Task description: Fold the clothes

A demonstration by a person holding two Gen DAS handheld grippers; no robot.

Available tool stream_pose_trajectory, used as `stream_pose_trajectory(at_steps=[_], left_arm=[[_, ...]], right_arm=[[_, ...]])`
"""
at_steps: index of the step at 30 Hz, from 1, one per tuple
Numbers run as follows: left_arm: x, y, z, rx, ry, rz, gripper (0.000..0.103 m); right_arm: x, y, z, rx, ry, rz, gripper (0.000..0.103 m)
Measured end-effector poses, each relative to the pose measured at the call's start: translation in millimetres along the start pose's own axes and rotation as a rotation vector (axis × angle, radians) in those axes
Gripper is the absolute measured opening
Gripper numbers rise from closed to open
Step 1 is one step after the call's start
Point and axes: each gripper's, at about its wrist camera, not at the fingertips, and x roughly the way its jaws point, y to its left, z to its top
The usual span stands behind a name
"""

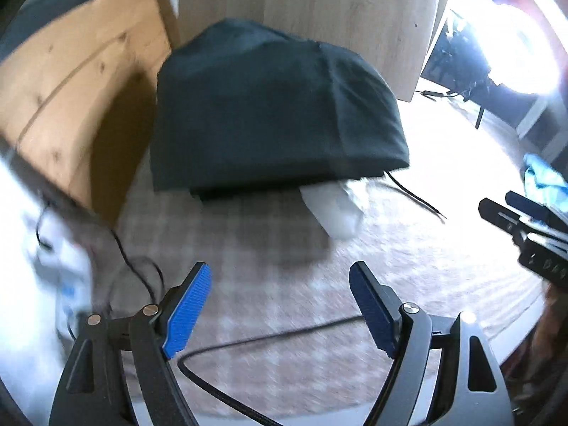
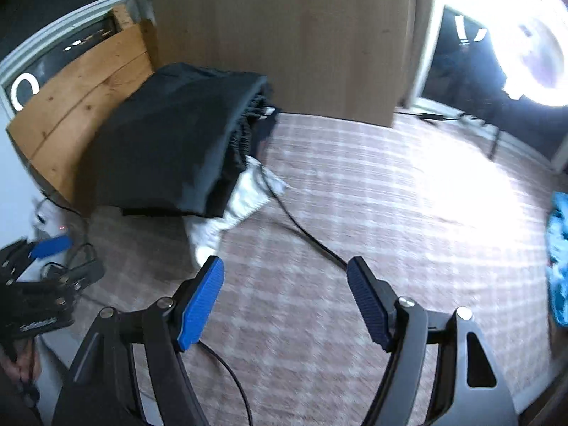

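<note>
A stack of folded dark clothes [image 1: 273,106] lies at the back of the checked cloth surface [image 1: 284,248], with a folded white garment [image 1: 333,209] sticking out beneath it. The right wrist view shows the same dark stack [image 2: 170,149] and white garment [image 2: 227,213]. A blue garment [image 2: 559,255] lies at the right edge, also in the left wrist view [image 1: 543,177]. My left gripper [image 1: 280,305] is open and empty, well in front of the stack. My right gripper [image 2: 285,301] is open and empty over bare cloth.
A wooden board [image 1: 81,106] leans at the left and a tall panel [image 1: 319,10] stands behind the stack. Black cables [image 2: 305,234] run across the cloth. A bright lamp [image 2: 532,56] glares at the right.
</note>
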Motion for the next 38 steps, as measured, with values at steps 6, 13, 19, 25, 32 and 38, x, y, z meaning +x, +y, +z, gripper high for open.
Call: stream_pose_trajectory(at_steps=[6,13,19,25,32,38], left_arm=[[-8.4,-0.2,0.9,-0.014,-0.04,0.057,0.078],[-47.0,-22.2,-22.1,-0.05,-0.122,0.136,0.078],[-69.0,-59.7,-53.7,-0.11,-0.148,0.163,0.078],[-74.7,-113.2,-87.1,-0.131,-0.119,0.159,0.079],[-79.3,-156.3,-119.2,-0.159,-0.108,0.156,0.079],[-90.0,-175.0,-138.4,-0.179,-0.14,0.153,0.079]], right_arm=[[-24.9,-7.8,-24.9,0.003,-0.03,-0.08,0.071],[-67.0,-33.5,-46.8,0.003,-0.091,-0.055,0.071],[-100.8,-67.9,-71.2,-0.044,-0.131,-0.054,0.071],[-125.5,-106.9,-100.5,-0.072,-0.152,-0.044,0.071],[-133.3,-142.0,-129.7,-0.083,-0.132,-0.004,0.071],[-140.8,-159.3,-145.9,-0.106,-0.128,0.013,0.071]])
